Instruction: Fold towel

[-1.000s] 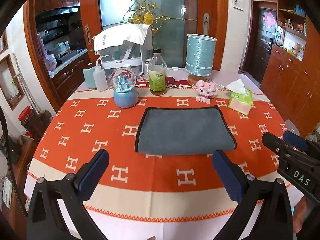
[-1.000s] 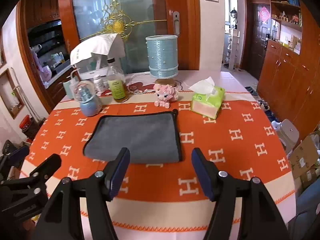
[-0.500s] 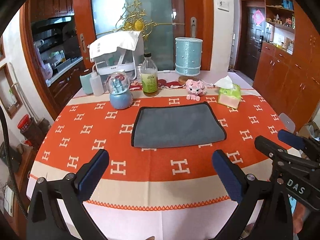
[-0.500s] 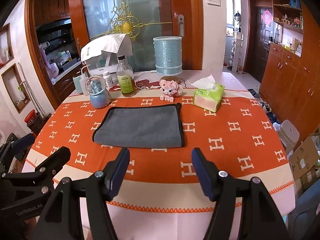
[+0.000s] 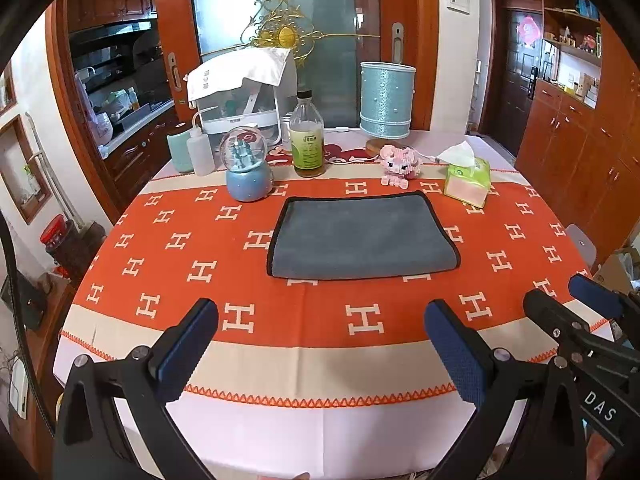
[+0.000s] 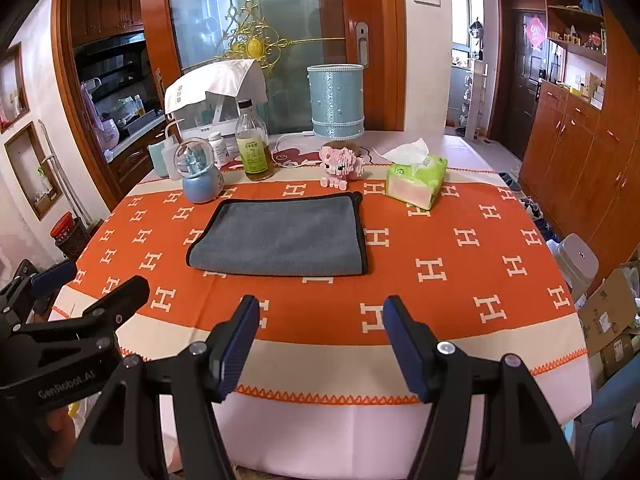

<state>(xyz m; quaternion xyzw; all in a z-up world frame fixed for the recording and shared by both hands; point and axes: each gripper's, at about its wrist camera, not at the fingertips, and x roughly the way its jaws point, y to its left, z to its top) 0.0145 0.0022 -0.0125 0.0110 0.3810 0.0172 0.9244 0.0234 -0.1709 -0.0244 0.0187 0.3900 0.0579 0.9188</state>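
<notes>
your left gripper [image 5: 320,344] and right gripper [image 6: 322,344] are hanging wide, holding nothing; tissues are sticking out of the tissue box [image 6: 417,178] behind the towel [image 6: 280,236].

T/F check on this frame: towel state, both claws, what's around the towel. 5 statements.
1. The grey towel lies flat on the orange tablecloth. True.
2. The left claw is shut on the towel. False: open, short of it, holding nothing.
3. The right claw is open. True.
4. The green tissue pack sits on the towel. False: it stands apart, beyond the towel's far right corner.
5. The snow globe stands by the towel's far left corner. True.
</notes>
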